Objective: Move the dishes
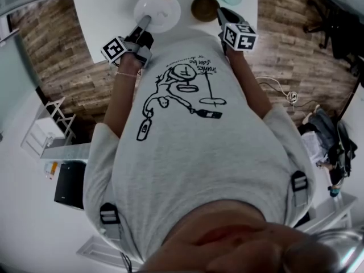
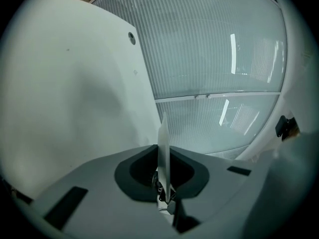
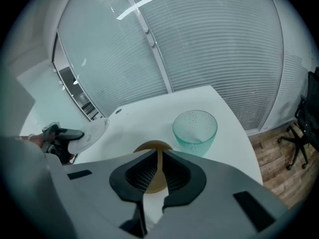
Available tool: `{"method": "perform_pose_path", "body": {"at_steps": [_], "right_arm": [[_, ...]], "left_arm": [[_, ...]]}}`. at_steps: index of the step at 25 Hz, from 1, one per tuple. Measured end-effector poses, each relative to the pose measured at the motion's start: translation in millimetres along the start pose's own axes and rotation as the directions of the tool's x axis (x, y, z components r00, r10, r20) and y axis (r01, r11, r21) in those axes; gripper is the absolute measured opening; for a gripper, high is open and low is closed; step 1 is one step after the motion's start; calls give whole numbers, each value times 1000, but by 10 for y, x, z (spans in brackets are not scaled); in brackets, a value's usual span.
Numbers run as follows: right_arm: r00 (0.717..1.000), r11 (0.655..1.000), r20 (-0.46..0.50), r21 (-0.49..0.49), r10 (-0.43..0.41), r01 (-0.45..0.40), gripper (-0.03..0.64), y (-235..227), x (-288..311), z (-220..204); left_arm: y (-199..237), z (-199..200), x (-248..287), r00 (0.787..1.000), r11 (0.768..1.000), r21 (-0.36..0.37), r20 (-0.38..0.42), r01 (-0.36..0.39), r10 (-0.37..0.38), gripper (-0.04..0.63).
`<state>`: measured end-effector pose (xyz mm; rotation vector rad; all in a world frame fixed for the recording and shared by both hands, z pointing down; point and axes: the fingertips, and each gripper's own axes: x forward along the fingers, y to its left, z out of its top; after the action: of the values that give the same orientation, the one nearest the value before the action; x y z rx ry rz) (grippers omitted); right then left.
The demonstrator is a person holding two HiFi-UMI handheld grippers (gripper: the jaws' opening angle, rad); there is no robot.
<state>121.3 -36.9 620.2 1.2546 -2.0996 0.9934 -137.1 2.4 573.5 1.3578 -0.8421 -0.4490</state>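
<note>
A white plate [image 1: 157, 10] is over the white table [image 1: 108, 10], with my left gripper [image 1: 145, 21] shut on its near rim. In the left gripper view the plate [image 2: 163, 138] shows edge-on as a thin white sliver pinched between the jaws of the left gripper [image 2: 163, 183]. A brown bowl [image 1: 205, 8] stands to the plate's right. My right gripper [image 1: 220, 13] is shut on the bowl's rim [image 3: 158, 158], which runs between the jaws. In the right gripper view the plate [image 3: 92, 131] looks tilted off the table.
A green glass bowl [image 3: 195, 131] stands just beyond the brown bowl, near the table's far right edge. The table has a cable hole [image 3: 118, 111]. A glass wall with blinds lies behind. Wooden floor and an office chair [image 1: 327, 16] are to the right.
</note>
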Motion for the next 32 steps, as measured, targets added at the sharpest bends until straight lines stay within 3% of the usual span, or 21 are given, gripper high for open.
{"method": "perform_pose_path", "body": {"at_steps": [8,22,32], "right_arm": [[994,987,72,-142,79,-68,44,443,-228,392],[961,915,227,-400,156,-54,41,1035,-760,1077],[946,899,268,-434,183,-51,40,1184,-1003,1231]], "left_arm": [[239,-117,35,999,999,-6,-39,-35,35,20],[731,-236,134,992,995,-6,-81,-95,94,20],[876,-303,271,988,992,5,-98,-123,123,20]]}}
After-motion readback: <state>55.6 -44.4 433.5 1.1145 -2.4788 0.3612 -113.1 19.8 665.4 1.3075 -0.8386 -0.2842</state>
